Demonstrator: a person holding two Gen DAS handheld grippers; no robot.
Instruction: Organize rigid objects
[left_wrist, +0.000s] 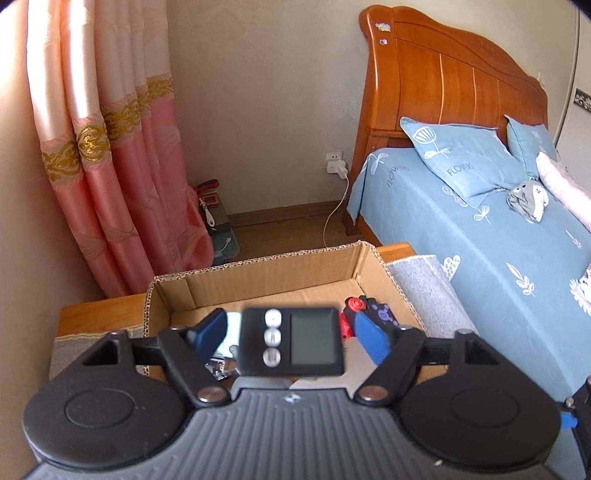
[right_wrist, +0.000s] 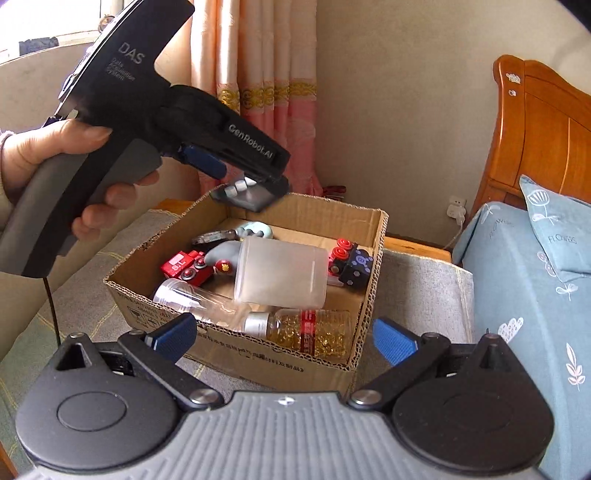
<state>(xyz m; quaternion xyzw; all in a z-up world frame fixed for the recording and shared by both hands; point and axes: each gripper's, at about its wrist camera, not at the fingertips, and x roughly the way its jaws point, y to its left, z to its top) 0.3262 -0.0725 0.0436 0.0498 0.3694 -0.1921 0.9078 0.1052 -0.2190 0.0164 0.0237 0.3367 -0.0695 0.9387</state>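
In the left wrist view, the left tool (left_wrist: 291, 334) is standing open – a black digital timer (left_wrist: 291, 341), blurred, sits between its fingers without touching either, above the cardboard box (left_wrist: 258, 280) and hiding most contents. In the right wrist view, the right tool (right_wrist: 284, 338) is gaping wide, empty, before the box, where a frosted jar (right_wrist: 282, 271) is covering other items.

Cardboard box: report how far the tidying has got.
Done: a frosted plastic jar, a clear bottle of golden capsules and a red toy block lie in the brown cardboard box. In hand: a black digital timer sits loose inside the open left gripper, above the box. The right gripper is open and empty. Left: nothing stray shows outside the box.
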